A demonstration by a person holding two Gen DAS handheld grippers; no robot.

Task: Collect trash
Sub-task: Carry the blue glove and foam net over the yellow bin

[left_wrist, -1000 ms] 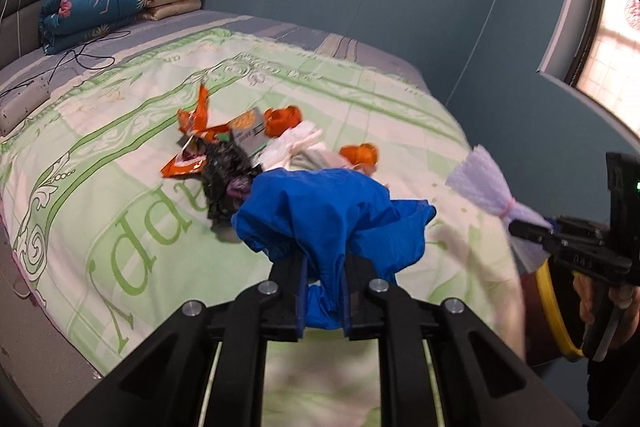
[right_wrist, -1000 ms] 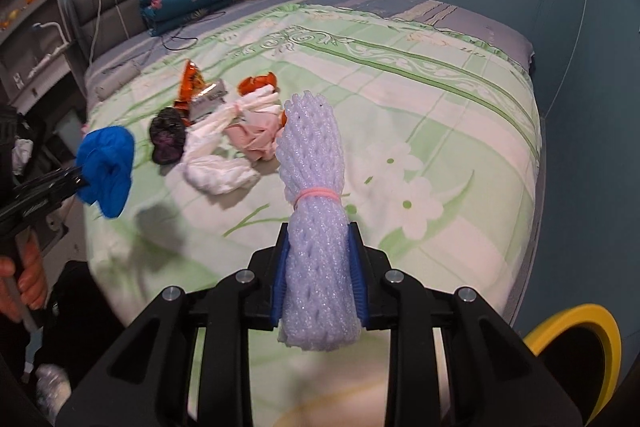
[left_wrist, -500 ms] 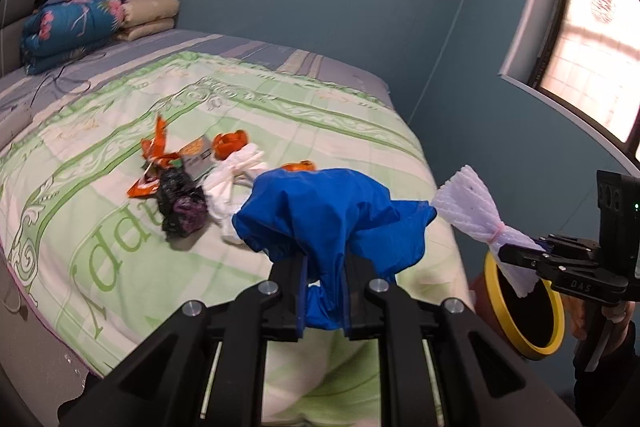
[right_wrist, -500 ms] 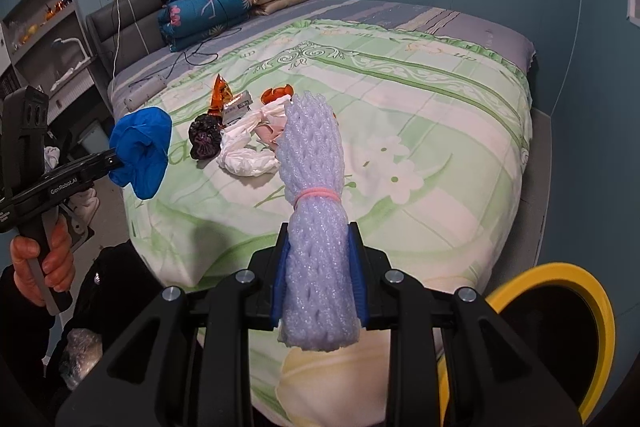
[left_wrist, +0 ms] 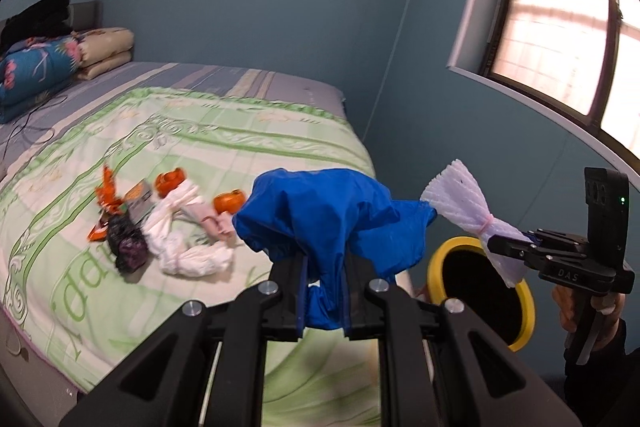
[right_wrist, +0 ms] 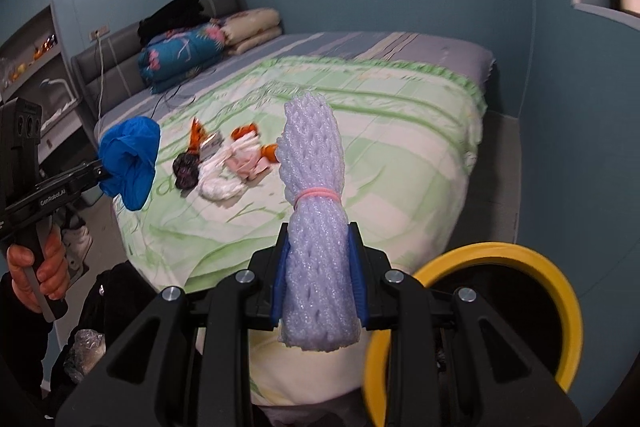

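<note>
My left gripper [left_wrist: 323, 293] is shut on a crumpled blue plastic bag [left_wrist: 328, 215], held in the air off the foot of the bed; it also shows in the right wrist view [right_wrist: 130, 159]. My right gripper [right_wrist: 318, 281] is shut on a bundle of white foam net [right_wrist: 314, 227] tied with a pink band, seen too in the left wrist view [left_wrist: 464, 207]. The bundle hangs just above a bin with a yellow rim [left_wrist: 530, 311] [right_wrist: 568, 287]. More trash lies on the bed: orange wrappers [left_wrist: 108, 199], a dark bag [left_wrist: 128, 247], a white bag [left_wrist: 188, 251].
The bed with a green patterned cover [left_wrist: 224, 143] fills the left. Folded quilts [left_wrist: 36, 67] and cables lie at its head. A blue wall [left_wrist: 420, 115] and window [left_wrist: 560, 27] stand to the right. A shelf [right_wrist: 36, 67] stands beside the headboard.
Both grippers have drawn back from the bed towards its foot and turned right. The yellow-rimmed bin has come into view under the foam net bundle. Both grips are unchanged.
</note>
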